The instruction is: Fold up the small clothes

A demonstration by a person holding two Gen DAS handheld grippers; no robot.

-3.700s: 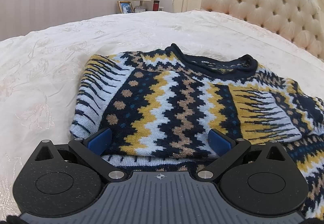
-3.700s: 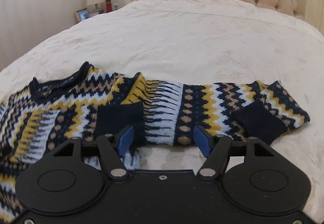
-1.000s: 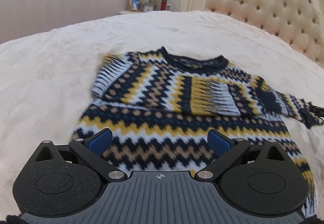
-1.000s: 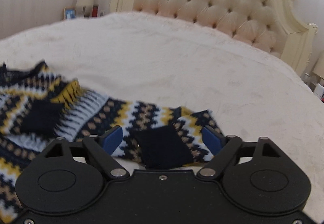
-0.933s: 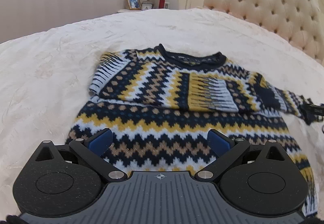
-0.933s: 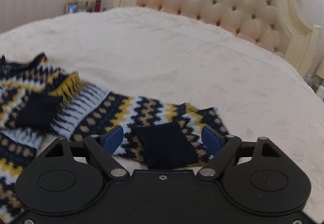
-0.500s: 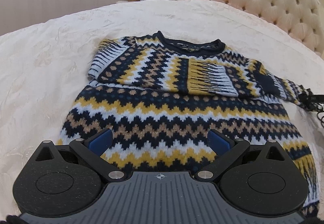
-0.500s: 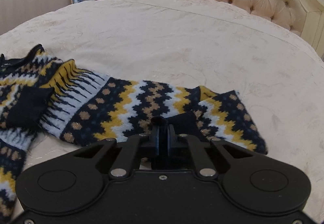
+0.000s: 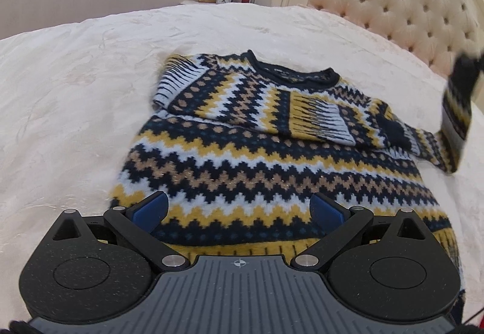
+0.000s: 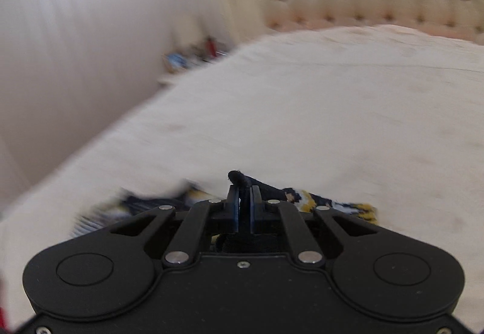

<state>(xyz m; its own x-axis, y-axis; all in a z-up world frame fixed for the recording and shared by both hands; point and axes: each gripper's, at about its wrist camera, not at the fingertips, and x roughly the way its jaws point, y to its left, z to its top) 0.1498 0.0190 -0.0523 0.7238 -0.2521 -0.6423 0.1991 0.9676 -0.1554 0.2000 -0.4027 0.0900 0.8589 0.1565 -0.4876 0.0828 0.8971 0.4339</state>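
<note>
1. Sweater [image 9: 272, 158] is lying flat on the white bedspread [image 9: 75, 110], neckline toward the tufted headboard [image 9: 402, 4]. One sleeve is already folded across the chest; the other sleeve [image 9: 453, 122] is lifted up off the bed at the far side.

2. Right gripper [image 10: 244, 207] has its pads pressed together on the dark cuff [image 10: 239, 178] of that sleeve, with a nub of knit poking out above the tips. That view is pretty smeared, so I can't say how deep the bite is, but it looks like only the cuff edge.

3. Left gripper [image 9: 239, 210] is spread wide and pinching nothing, hovering over the hem end of the sweater.

4. How I'd do this step: carry the cuff up and over in an arc so the sleeve doesn't drag the shoulder along, then lay it straight across the chest on top of the first sleeve.

5. Keep the crease at the shoulder seam, parallel to the body's side edge. Chunky knit like this tends to bunch, so go slow on the lowering.

6. If the body starts sliding, the left one could press down on the hem to pin it.

7. Only let go once the cuff is flat on the knit, not hanging off the far edge.
</note>
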